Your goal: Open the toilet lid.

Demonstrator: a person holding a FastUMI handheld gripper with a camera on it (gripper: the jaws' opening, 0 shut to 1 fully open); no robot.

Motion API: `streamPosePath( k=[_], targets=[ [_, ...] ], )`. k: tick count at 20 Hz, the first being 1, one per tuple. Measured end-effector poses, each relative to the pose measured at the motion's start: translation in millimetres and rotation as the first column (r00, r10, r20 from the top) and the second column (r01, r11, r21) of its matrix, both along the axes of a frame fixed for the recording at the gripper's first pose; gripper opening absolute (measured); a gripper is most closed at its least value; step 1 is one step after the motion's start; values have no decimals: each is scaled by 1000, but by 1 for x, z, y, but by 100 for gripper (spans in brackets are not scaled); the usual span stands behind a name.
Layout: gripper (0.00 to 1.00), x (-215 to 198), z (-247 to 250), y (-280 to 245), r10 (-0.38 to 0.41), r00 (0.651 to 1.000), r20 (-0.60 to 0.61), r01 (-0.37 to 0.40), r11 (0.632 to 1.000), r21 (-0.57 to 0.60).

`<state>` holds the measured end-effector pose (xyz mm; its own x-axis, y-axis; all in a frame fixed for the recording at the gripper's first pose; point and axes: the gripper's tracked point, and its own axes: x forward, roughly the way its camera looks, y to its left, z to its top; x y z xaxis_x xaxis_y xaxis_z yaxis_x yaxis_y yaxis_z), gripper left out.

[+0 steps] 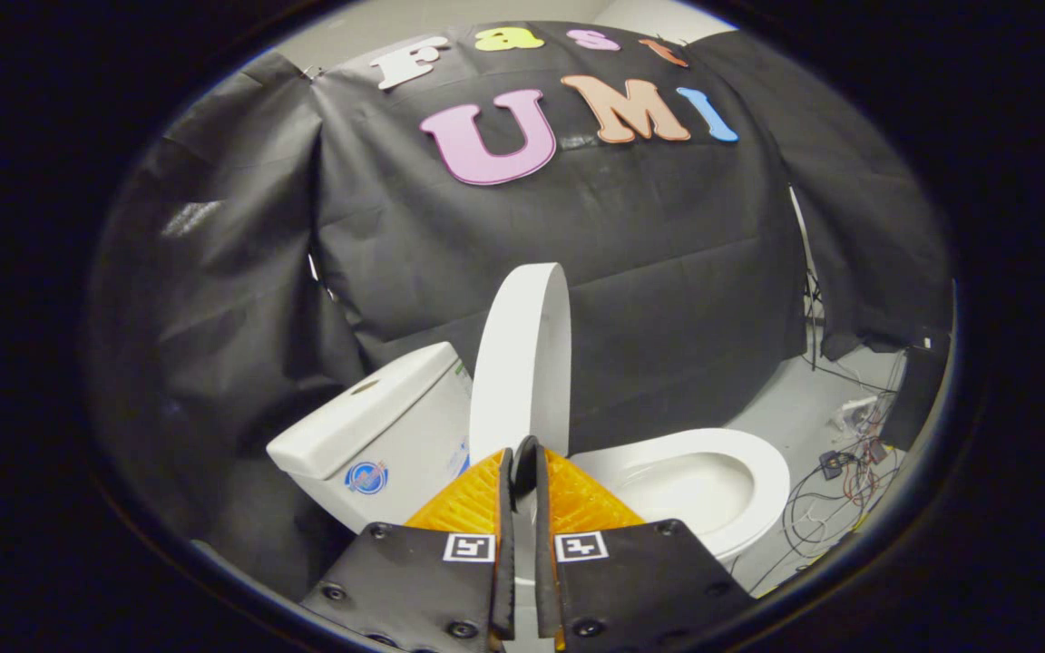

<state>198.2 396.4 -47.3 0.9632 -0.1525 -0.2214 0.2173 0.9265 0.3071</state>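
A white toilet stands ahead of me, its tank [377,422] to the left and its seat [758,462] with the open bowl to the right. The white toilet lid [522,354] is raised nearly upright, seen edge-on, rising just beyond my fingertips. My gripper [523,453] has its fingers drawn close together on the lid's lower edge, one on each face, and white shows in the narrow gap between them. The hinge is hidden behind the fingers.
Black cloth walls close in behind and to the left of the toilet. On the grey floor to the right lie tangled cables [835,467] and a dark box [926,385] near the cloth's edge.
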Motion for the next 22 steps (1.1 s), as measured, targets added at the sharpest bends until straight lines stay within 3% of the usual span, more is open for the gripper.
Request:
streamPosePath(
  k=[22],
  targets=[
    [10, 26, 11, 69, 113, 994, 1, -112, 987, -117]
  ],
)
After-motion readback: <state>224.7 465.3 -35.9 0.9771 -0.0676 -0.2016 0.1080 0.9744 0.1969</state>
